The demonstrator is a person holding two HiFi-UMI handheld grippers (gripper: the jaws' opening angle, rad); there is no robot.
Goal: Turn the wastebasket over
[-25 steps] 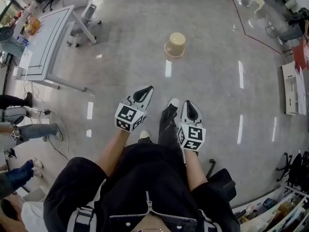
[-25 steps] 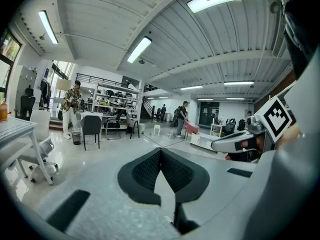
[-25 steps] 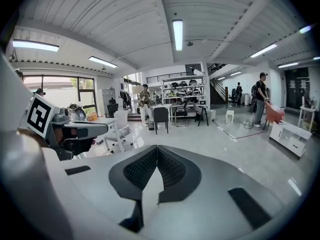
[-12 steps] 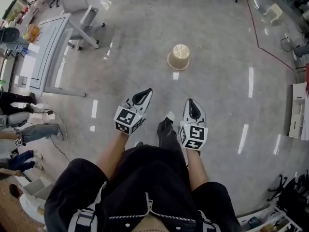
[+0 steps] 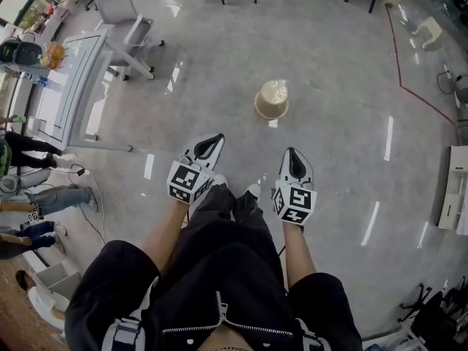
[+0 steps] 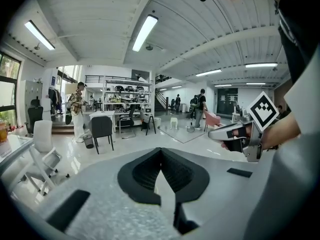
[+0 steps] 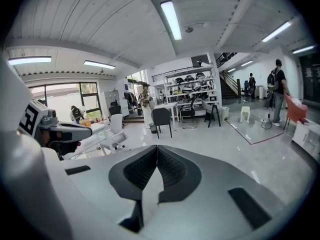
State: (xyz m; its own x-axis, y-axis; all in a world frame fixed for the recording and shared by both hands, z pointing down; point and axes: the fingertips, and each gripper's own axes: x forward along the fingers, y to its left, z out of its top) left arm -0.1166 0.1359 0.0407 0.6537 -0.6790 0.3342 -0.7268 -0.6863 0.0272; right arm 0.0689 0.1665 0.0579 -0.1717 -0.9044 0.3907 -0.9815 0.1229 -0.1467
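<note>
A beige wastebasket stands on the glossy grey floor ahead of me, its narrow base up and its wide rim on the floor. My left gripper is held out in front of my body, shut and empty, well short of the basket. My right gripper is level with it, also shut with nothing in it. The left gripper view shows its jaws pressed together, with the right gripper off to the side. The basket is hidden in both gripper views. In the right gripper view the jaws are shut too.
A white table and a grey chair stand to the left. People sit or stand at the far left. A red line runs across the floor at right, near a white shelf. Chairs and shelves line the far wall.
I have walked forward: the basket has come nearer and sits lower in the head view. Both grippers stayed shut and moved along with me.
</note>
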